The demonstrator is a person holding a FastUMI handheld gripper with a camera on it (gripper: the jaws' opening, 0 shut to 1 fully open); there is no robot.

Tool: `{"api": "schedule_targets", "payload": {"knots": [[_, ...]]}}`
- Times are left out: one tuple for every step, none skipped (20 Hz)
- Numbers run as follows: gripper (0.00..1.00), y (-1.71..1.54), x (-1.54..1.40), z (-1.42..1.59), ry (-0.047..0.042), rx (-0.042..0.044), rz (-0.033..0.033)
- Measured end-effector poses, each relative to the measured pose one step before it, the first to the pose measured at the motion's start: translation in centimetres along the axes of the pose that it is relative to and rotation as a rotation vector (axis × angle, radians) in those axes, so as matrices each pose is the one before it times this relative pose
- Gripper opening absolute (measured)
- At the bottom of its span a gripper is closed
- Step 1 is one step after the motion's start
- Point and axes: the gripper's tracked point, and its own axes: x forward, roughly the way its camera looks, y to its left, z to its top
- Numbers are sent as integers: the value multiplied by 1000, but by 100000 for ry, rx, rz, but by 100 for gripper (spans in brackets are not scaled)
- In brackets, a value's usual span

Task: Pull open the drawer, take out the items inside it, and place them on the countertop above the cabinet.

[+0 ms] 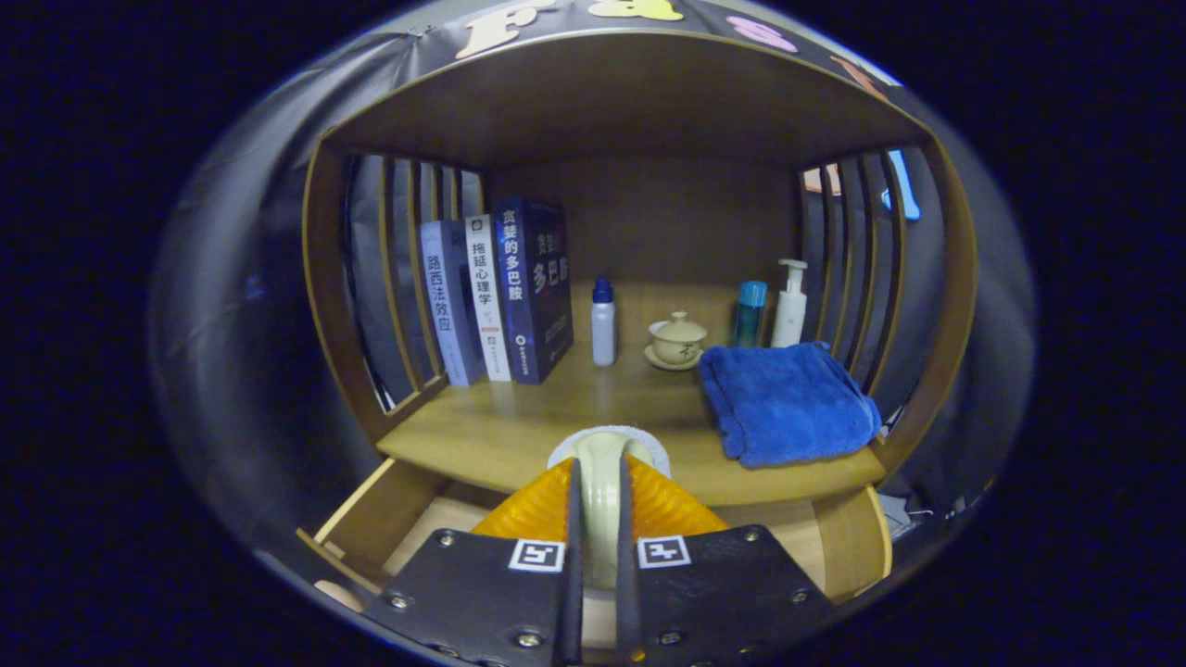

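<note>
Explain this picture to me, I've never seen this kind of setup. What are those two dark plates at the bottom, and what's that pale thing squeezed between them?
The camera rides on a hand-held gripper and looks forward along its two fingers, the dark plates you mention. A person carries the tool; there is no robot arm. Both fingers are closed on a cream-coloured handle, which seems to belong to a brush or scrubber with a white round head at its far end. Below the fingers is the open drawer of a wooden cabinet. Beyond them is the countertop, a shelf with slatted sides. On it stand three books, a small white bottle with a blue cap, a lidded teacup on a saucer, a teal bottle and a white pump bottle, with a folded blue towel in front.
</note>
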Motion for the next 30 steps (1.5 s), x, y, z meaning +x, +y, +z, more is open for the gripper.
{"api": "schedule_targets", "payload": {"knots": [[15,-244,960,121,159,-796,-1437],[15,-164,813,-401,537,-896,-1383],[15,-194,904,-267,1041,-1065,-1282],[15,-46,930,-191,627,-664,-907],[15,98,958,-119,654,-159,-590],[15,92,749,-6,518,287,-376],[15,136,655,204,-181,1132,-306],[15,153,660,162,-122,924,-491],[15,75,720,104,158,186,-718],[15,-208,640,-71,-72,-1162,-1677],[15,100,696,312,-925,-1354,-426],[15,-49,528,402,-1637,-1431,-1257],[15,-88,468,138,-680,-1459,-1266],[15,-39,614,244,-1427,-1266,-1051],[15,28,676,188,-1073,-994,-1132],[15,-32,568,273,-1100,-667,-1290],[15,5,584,137,-713,-365,-1063],[15,-76,605,103,-889,-190,-941],[15,-131,557,227,-650,-124,-919],[15,-96,517,63,-466,-52,-866],[15,-136,247,166,-650,294,-602],[15,-46,229,-53,-284,24,-567],[15,-53,-10,143,-780,-328,-298],[15,60,110,-7,-322,-431,-43],[15,-17,-114,128,-733,-688,240],[15,346,105,-241,-39,-527,1644],[22,253,-122,-641,2494,-649,1253],[27,411,-131,-686,1403,509,2631],[34,50,-469,43,-973,768,837],[41,-183,-188,636,-2652,597,-213]]}}
